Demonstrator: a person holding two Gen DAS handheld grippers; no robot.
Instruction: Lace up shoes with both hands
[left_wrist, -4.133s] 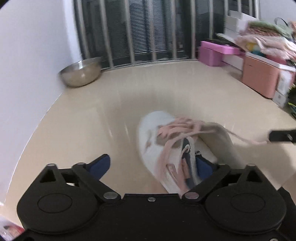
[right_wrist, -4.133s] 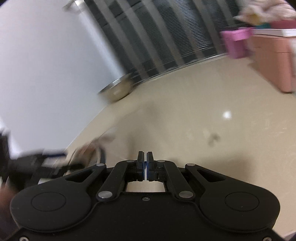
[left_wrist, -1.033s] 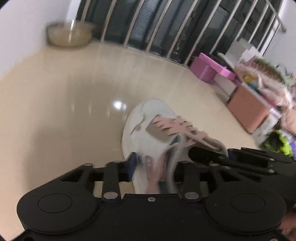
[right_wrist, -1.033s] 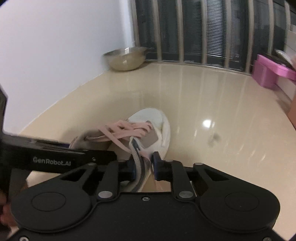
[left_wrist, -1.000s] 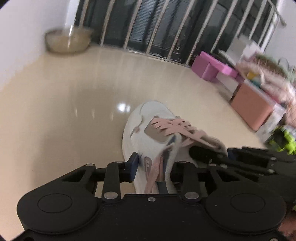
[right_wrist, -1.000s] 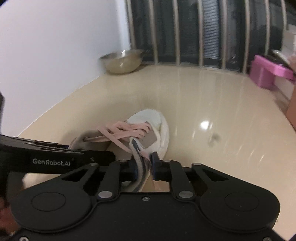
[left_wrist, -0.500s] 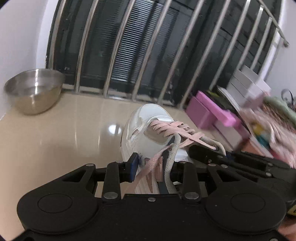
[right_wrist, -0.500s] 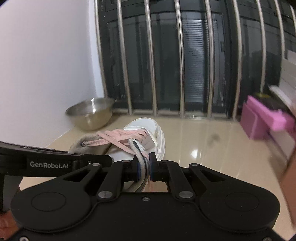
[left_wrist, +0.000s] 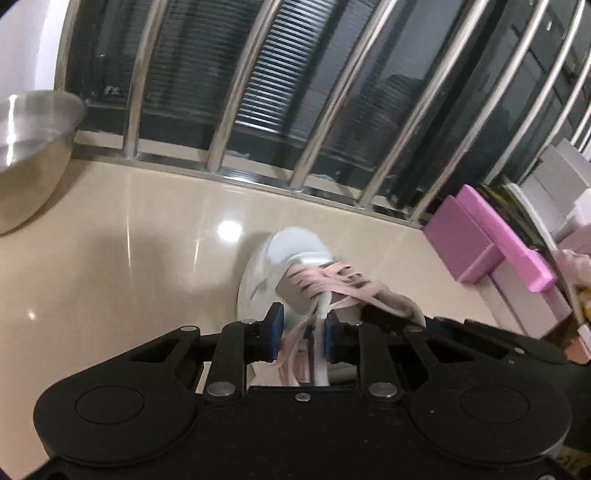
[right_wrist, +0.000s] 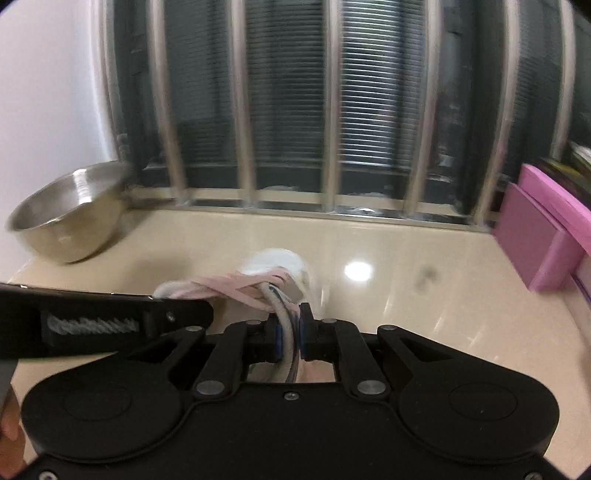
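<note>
A steel bowl (left_wrist: 26, 155) sits at the far left on the beige floor (left_wrist: 122, 258), against the white wall (right_wrist: 48, 92) and near the barred window (left_wrist: 295, 92); in the middle of the floor lies the white shoe (left_wrist: 266, 266), its toe pointing toward the window, pink laces (left_wrist: 325, 280) criss-crossed over the tongue; the left gripper (left_wrist: 301, 332) hangs just near of the shoe, its blue-padded fingers (left_wrist: 275, 328) set apart with a gap on each side of the pink and whitish strands that run between them, so they are not pinching; in the right wrist view the left gripper's black body crosses from the left edge toward the shoe; the right gripper (right_wrist: 290, 334) is beside it, its fingers (right_wrist: 277, 338) drawn close and clamping a pale lace strand (right_wrist: 282, 317) that rises from the shoe; far right, a pink box (left_wrist: 476, 240) stands by the window, with pale boxes (left_wrist: 554, 181) stacked beyond it.
</note>
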